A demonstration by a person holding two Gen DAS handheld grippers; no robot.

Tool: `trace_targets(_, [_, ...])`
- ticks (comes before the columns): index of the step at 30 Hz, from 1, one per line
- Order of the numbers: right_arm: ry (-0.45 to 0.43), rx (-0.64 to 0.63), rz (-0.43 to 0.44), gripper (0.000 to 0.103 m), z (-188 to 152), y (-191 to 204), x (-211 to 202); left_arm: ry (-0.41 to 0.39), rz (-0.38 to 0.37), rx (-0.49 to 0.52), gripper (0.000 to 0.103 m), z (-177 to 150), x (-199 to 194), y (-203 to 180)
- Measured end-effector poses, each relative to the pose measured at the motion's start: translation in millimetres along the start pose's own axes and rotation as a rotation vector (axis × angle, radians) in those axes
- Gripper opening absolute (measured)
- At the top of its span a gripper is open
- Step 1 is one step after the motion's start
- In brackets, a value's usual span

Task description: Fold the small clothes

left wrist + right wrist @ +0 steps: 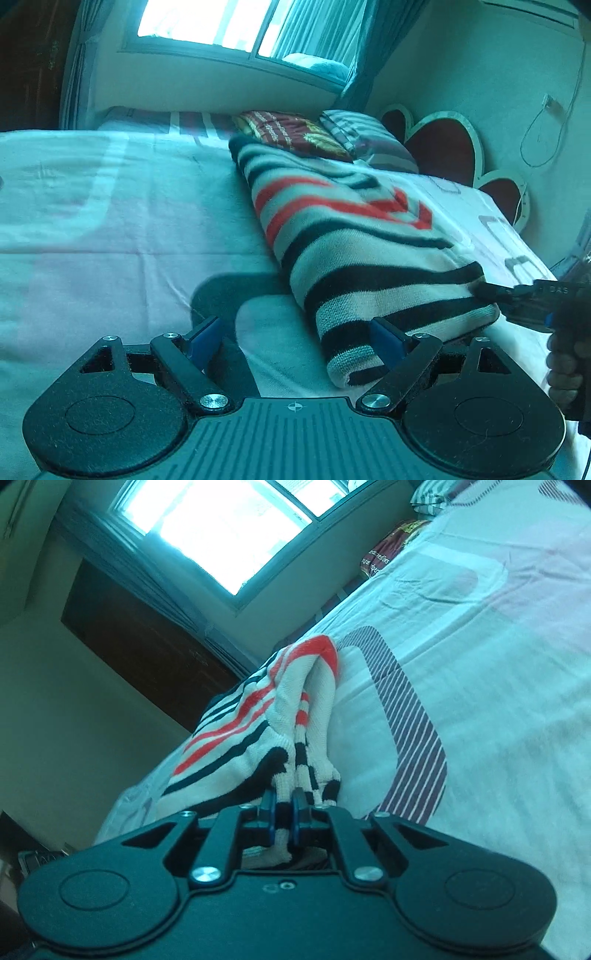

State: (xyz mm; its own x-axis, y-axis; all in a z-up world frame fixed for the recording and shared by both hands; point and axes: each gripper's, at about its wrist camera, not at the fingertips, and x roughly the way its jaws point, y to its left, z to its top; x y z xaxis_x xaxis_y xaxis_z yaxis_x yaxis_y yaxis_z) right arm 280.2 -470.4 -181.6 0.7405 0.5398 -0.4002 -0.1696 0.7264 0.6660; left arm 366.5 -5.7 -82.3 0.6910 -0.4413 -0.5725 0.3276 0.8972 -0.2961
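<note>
The black, white and red striped knit sweater (pixel 354 236) lies on the pale pink bed sheet (pixel 110 240), long axis running away from me toward the pillows. Its near hem sits just right of my left fingers (pixel 299 341), which are spread with nothing in them. My right fingers (pixel 284 812) are clenched on the hem corner.

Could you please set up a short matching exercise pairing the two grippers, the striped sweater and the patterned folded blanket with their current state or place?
1. left gripper
2. right gripper
3. striped sweater
4. patterned folded blanket

A. at the far end of the bed
B. shut on knit fabric
C. open
D. lying folded across the bedsheet

Pairs: 1-C, 2-B, 3-D, 4-A
</note>
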Motion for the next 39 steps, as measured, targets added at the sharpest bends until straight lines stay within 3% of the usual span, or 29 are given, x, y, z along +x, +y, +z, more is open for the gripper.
trace_targets(1, [-0.024, -0.041, -0.019, 0.026, 3.3, 10.8, -8.4, -0.041, 0.006, 0.002, 0.087, 7.0, -8.3, 0.0])
trace_targets(3, [-0.079, -0.149, -0.073, 0.025, 10.9, 34.6, -21.7, -0.093, -0.017, -0.021, 0.087, 25.2, -16.3, 1.8])
trace_targets(5, [-0.104, -0.235, -0.069, 0.012, 19.5, 57.5, -22.4, -0.112, -0.030, -0.013, 0.086, 41.8, -12.6, -5.7])
trace_targets(9, [-0.049, -0.377, -0.130, 0.009, 20.9, 84.2, 8.2, -0.074, -0.040, 0.063, 0.086, 41.6, 8.8, -40.0])
trace_targets(10, [-0.022, -0.394, -0.170, 0.009, 16.8, 83.2, 15.9, -0.045, -0.033, 0.082, 0.086, 35.1, 16.0, -46.8])
trace_targets(11, [0.010, -0.420, -0.232, 0.000, 11.9, 78.5, 24.9, -0.008, -0.011, 0.097, 0.085, 28.1, 23.7, -51.0])
trace_targets(12, [0.041, -0.439, -0.264, 0.000, 5.0, 71.7, 32.2, 0.048, 0.004, 0.101, 0.081, 18.9, 34.0, -52.1])
trace_targets(13, [0.049, -0.428, -0.244, 0.000, -1.2, 65.8, 33.2, 0.093, 0.003, 0.093, 0.077, 9.7, 41.0, -51.3])
trace_targets(16, [0.066, -0.418, -0.250, 0.000, -5.2, 70.3, 33.7, 0.078, 0.002, 0.067, 0.077, 0.1, 34.8, -48.5])
trace_targets(19, [0.022, -0.464, -0.220, 0.019, -9.9, 88.2, 19.3, 0.056, 0.032, 0.086, 0.077, 1.5, 20.5, -48.1])
trace_targets(20, [0.017, -0.481, -0.216, 0.020, -13.6, 90.7, 14.8, 0.064, 0.036, 0.088, 0.077, 1.3, 19.1, -47.0])
trace_targets(22, [0.086, -0.514, -0.272, 0.013, -21.9, 85.3, 23.2, 0.083, 0.043, 0.092, 0.077, -3.6, 21.7, -45.0])
trace_targets(24, [0.084, -0.513, -0.272, 0.009, -28.0, 77.7, 25.5, 0.082, 0.045, 0.083, 0.078, -5.6, 21.6, -44.2])
trace_targets(27, [0.075, -0.471, -0.272, 0.012, -19.6, 83.8, 21.9, 0.084, 0.054, 0.091, 0.078, -5.2, 20.5, -44.4])
trace_targets(29, [0.031, -0.498, -0.252, 0.021, -18.1, 94.0, 13.3, 0.086, 0.056, 0.098, 0.078, -5.3, 18.1, -45.0])
trace_targets(31, [0.005, -0.529, -0.265, 0.022, -17.2, 98.7, 11.2, 0.090, 0.059, 0.108, 0.078, -6.2, 17.1, -45.7])
trace_targets(35, [0.084, -0.482, -0.323, 0.016, -15.6, 79.8, 27.7, 0.099, 0.070, 0.118, 0.081, -8.6, 17.2, -49.0])
trace_targets(39, [0.022, -0.457, -0.289, 0.021, -9.9, 88.2, 12.6, 0.101, 0.062, 0.124, 0.081, -4.0, 11.4, -48.7])
